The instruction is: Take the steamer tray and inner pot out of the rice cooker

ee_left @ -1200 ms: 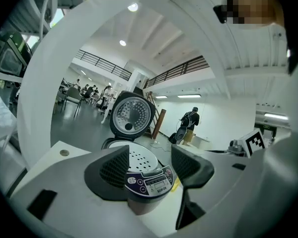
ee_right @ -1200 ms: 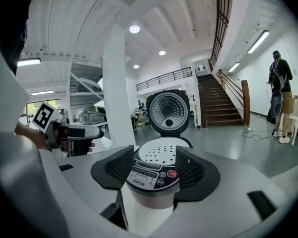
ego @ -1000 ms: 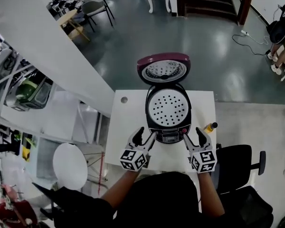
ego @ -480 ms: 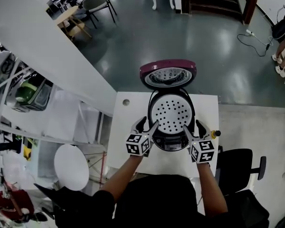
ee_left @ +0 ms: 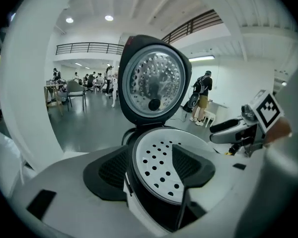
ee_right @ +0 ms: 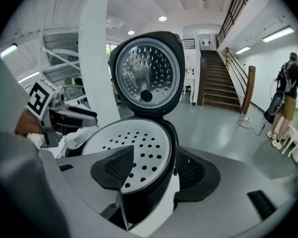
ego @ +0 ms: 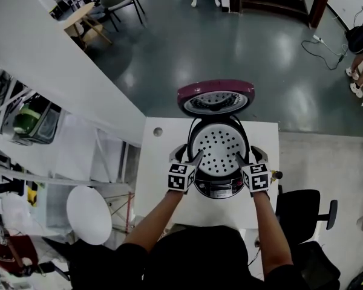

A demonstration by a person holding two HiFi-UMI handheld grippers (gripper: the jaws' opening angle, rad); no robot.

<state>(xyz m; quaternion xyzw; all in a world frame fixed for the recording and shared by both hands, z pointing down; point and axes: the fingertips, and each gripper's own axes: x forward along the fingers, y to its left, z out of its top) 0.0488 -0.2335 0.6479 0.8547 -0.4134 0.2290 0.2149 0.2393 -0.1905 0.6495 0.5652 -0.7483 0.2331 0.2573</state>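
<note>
Both my grippers have come forward from the table's near edge to the cooker [ego: 218, 188]. The left gripper [ee_left: 151, 167] and right gripper [ee_right: 154, 172] stand with jaws apart, each straddling the rim on its own side, one jaw outside the wall and one over the tray [ego: 218, 148]; they seem not to pinch it yet. The tray, a round white disc dotted with holes, sits in the black mouth. The maroon lid [ego: 215, 98] stands open, its inside shiny perforated metal. The table [ego: 163, 156] is white and the floor [ego: 187, 53] glossy grey-green.
</note>
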